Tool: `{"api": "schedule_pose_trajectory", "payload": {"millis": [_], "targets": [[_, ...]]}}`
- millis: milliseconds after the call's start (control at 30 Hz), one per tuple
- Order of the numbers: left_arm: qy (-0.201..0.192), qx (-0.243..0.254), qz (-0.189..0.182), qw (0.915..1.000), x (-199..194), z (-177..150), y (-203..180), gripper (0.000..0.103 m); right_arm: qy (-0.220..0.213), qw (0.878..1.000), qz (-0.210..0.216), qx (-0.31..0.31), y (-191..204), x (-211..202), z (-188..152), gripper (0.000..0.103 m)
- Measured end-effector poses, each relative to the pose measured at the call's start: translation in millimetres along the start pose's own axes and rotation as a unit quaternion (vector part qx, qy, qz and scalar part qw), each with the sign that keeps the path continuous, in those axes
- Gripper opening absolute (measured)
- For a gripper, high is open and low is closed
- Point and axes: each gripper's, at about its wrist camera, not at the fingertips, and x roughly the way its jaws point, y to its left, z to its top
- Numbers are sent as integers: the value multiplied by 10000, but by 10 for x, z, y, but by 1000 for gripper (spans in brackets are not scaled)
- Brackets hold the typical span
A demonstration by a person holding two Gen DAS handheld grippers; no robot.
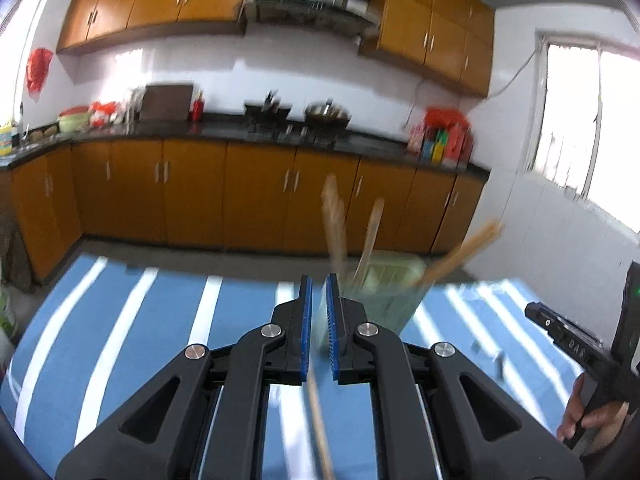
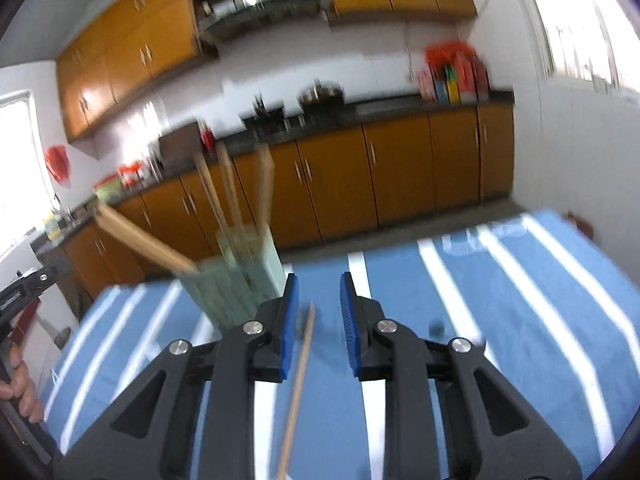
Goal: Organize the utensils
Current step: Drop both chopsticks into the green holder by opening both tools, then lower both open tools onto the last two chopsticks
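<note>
A translucent green holder (image 1: 384,292) stands on the blue striped tablecloth (image 1: 140,340) with several wooden chopsticks leaning out of it. My left gripper (image 1: 319,280) is just left of the holder, pads nearly together on a chopstick (image 1: 320,420) that runs back toward the camera. In the right wrist view the holder (image 2: 236,280) is ahead on the left. My right gripper (image 2: 318,280) has its jaws apart, and a loose chopstick (image 2: 298,380) lies between them without touching either pad. Both views are blurred.
The table's far edge (image 1: 240,274) drops to a grey floor before orange base cabinets (image 1: 260,196). A hand holds the other gripper at the right edge (image 1: 588,416) and, in the right wrist view, at the left edge (image 2: 16,384).
</note>
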Motion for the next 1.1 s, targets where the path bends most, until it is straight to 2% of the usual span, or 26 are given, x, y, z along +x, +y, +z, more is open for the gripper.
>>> {"api": "schedule_pose_trajectory", "payload": {"millis": [167,267,367,700,800,867,1100], "targets": [[927,-196,182,9953,324,-638,145,8,949,9955,17,14,25,363,-593,22],[1278,-390,188,9909,443,-913,207,8,1371,9905,122,-7,92,522,-890,22],[1450,-449,217,9882,492,-1068,199,8,1613,9867,156,-86,215,624,-1089,22],[1635,-451,191,9853,541,-1217,149,8,1832,9822,44,-423,404,763,-1172,22],[1666,-430,157,9850,559,-1233,112,8,1814,9820,-94,-522,420,785,-1194,18],[1687,-416,137,9847,570,-1243,90,8,1820,9819,-158,-503,404,802,-1185,8],[1789,-312,1,9834,586,-1288,-17,8,1767,9826,-522,-220,190,814,-1108,8]]}}
